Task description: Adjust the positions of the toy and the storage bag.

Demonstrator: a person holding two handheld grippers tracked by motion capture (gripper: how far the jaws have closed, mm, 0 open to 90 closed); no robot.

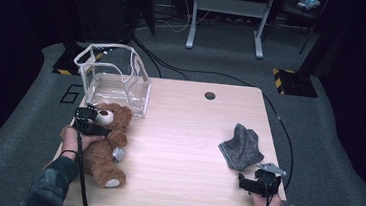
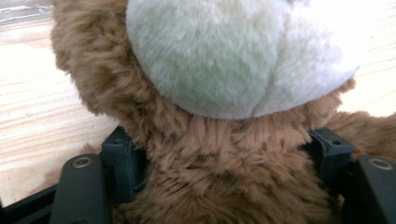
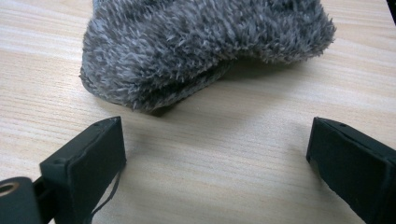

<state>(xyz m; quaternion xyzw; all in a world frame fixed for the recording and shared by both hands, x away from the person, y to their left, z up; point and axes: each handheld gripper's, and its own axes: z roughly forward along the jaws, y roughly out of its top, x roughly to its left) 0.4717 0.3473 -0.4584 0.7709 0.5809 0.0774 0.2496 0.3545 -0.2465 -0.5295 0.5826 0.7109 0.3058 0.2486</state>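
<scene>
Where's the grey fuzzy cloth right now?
In the high view the grey fuzzy cloth lies on the right side of the table, just beyond the right claw, whose jaws stand open short of it.

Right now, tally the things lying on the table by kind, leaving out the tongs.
Brown teddy bear: 1
Grey fuzzy sock: 1
Clear plastic bin: 1
Total: 3

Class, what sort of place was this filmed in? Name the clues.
Probably a lab or workshop: a lone wooden table on grey carpet, cables trailing across the floor, and a metal equipment stand behind.
</scene>
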